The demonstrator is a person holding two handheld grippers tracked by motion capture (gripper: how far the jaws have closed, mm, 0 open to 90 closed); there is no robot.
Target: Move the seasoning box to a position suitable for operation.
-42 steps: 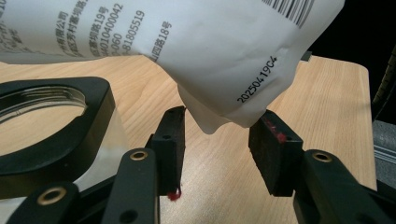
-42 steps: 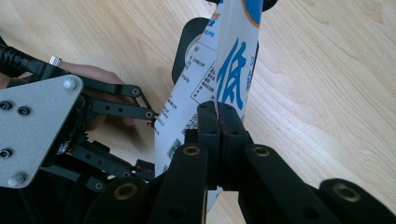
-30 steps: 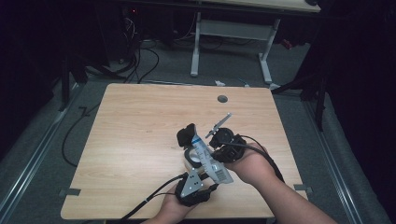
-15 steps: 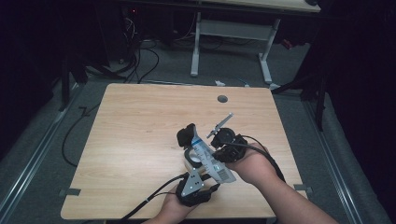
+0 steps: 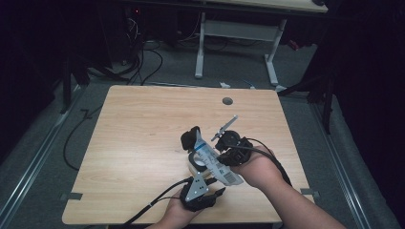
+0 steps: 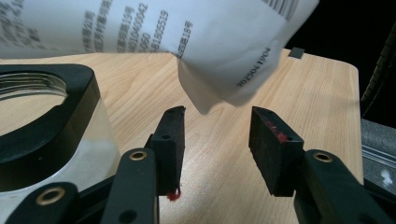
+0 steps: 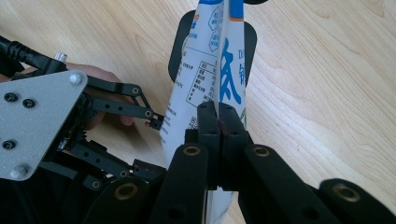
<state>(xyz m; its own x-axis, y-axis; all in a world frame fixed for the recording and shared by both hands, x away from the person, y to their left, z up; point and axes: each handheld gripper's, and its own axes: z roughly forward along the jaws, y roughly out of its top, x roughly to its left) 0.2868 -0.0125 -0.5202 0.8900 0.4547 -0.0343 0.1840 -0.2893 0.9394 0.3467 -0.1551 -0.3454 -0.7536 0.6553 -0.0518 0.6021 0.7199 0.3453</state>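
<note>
Between right fingers (image 7: 218,122), pinched pouch (image 7: 205,74), left fingers (image 6: 268,144) below

Dim room around a top-lit table (image 5: 143,143); close gripper views sharp, nearest print blurred.

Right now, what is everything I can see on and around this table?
Pouch: one, white with blue print and a barcode, held above the table, over the container's open mouth.
Container: one, clear with a black rim, lid off, standing on the table beside the left gripper.
Table: one, light wood, with a round hole near its far edge.
Second table: one, white legs, on the floor beyond.
Cables: several, black, on the grey floor.
Left gripper: one, black with a grey plate; jaws open, nothing between them, just under the pouch's corner.
Right gripper: one, black, jaws shut on the pouch.
Hands: two, one holding each gripper.
</note>
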